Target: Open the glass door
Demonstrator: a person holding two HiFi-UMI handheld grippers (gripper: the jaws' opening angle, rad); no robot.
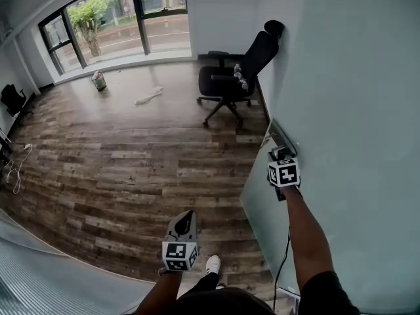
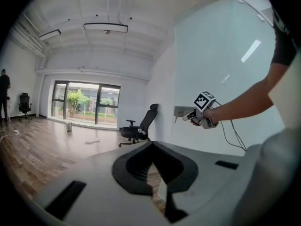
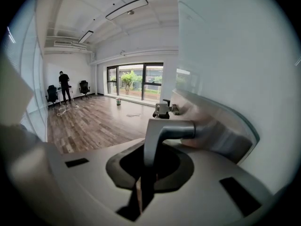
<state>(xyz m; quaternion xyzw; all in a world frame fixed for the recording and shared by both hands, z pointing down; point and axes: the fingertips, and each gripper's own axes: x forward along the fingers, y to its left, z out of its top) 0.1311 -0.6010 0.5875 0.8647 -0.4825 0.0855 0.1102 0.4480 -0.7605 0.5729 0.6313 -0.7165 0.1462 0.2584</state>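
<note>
The frosted glass door (image 1: 341,110) fills the right side of the head view, its free edge toward the wood floor. A metal lever handle (image 3: 164,131) on a steel plate (image 1: 281,136) sits near that edge. My right gripper (image 1: 279,153) is at the handle, and in the right gripper view the lever runs down between the jaws of the right gripper (image 3: 143,182), which are shut on it. The left gripper view shows the same right gripper (image 2: 190,117) at the handle plate (image 2: 181,111). My left gripper (image 1: 186,218) hangs lower, left of the door, shut and holding nothing; its jaws (image 2: 157,187) meet.
A black office chair (image 1: 236,77) stands by the wall beyond the door. Large windows (image 1: 111,18) line the far side, with a small bag (image 1: 99,81) and a white scrap (image 1: 149,96) on the floor. A person (image 3: 63,84) stands far off by other chairs. My shoe (image 1: 212,264) is below.
</note>
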